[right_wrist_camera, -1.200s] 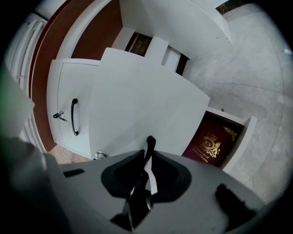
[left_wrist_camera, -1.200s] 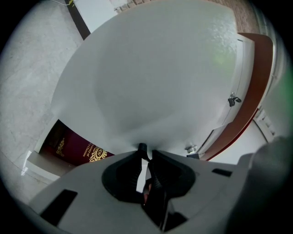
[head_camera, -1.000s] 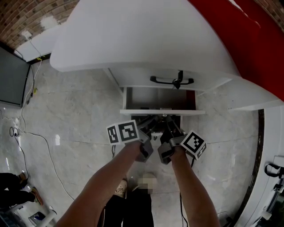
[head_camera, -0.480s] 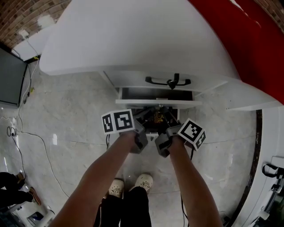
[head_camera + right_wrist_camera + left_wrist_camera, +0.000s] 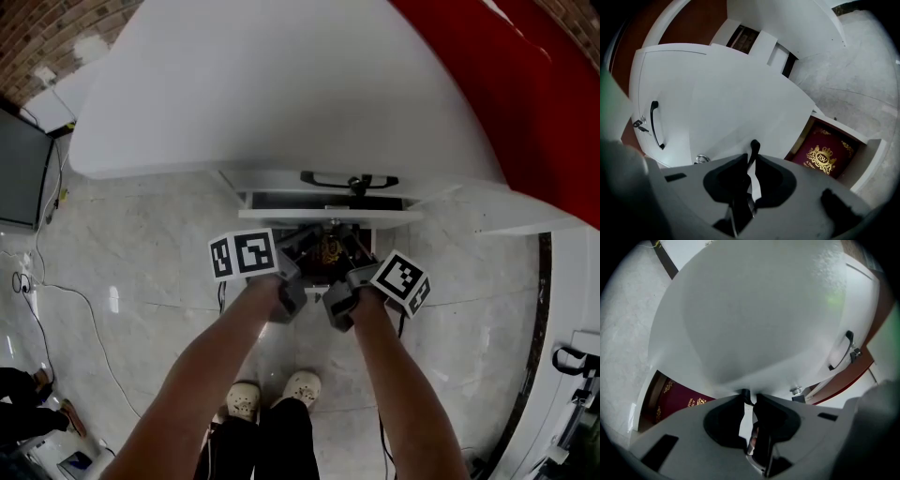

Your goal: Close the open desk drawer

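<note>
The white desk drawer (image 5: 328, 215) stands out only a little, with a thin dark slit (image 5: 323, 201) of its inside left showing under the desk top. Both grippers point at its white front (image 5: 754, 324) (image 5: 740, 112). My left gripper (image 5: 750, 397) has its tips against the front; its jaws have just been easing apart to a narrow slit, and nothing is between them. The tips of my right gripper (image 5: 753, 152) meet and also rest on the front. In the head view the left gripper (image 5: 292, 258) and the right gripper (image 5: 349, 262) sit side by side below the drawer.
A black handle (image 5: 349, 179) with a key (image 5: 640, 125) sits on the front above. A maroon box with gold print (image 5: 825, 154) (image 5: 670, 397) lies in the compartment under the drawer. Cables (image 5: 56, 286) trail over the marble floor at the left, and my shoes (image 5: 272, 394) stand below.
The drawer has slid in: the wide dark opening has shrunk to a thin slit. Both hands have moved toward the desk with it.
</note>
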`<state>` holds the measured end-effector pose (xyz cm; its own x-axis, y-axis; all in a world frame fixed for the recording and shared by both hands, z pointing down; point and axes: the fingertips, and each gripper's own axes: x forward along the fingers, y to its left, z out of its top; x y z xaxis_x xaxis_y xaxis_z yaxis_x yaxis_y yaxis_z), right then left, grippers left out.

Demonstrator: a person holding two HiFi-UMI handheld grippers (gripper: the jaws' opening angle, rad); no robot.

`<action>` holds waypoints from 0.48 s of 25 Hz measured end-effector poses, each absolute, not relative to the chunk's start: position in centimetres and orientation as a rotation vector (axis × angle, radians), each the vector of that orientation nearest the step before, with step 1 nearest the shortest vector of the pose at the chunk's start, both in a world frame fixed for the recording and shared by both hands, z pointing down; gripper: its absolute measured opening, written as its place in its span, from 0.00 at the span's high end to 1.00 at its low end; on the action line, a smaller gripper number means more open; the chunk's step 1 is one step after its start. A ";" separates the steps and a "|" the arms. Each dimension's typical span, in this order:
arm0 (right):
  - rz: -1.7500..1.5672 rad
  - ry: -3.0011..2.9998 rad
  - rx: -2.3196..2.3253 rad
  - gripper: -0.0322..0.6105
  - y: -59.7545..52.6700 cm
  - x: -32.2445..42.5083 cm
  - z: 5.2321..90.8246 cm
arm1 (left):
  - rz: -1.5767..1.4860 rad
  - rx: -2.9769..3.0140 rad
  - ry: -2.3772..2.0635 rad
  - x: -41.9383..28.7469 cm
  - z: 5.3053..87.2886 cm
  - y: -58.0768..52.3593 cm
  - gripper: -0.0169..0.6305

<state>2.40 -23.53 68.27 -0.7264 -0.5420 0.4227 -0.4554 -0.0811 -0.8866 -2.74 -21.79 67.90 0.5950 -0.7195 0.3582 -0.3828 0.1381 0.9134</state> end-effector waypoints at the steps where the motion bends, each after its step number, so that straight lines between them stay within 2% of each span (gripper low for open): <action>1: -1.956 2.081 -1.134 0.86 -23.7 2.3 68.3 | -0.310 1.476 -0.987 -2.8 67.9 -22.0 0.84; 12: -1.978 2.073 -1.161 0.86 -26.4 1.3 68.4 | -0.300 1.468 -1.035 -4.0 68.0 -24.7 0.84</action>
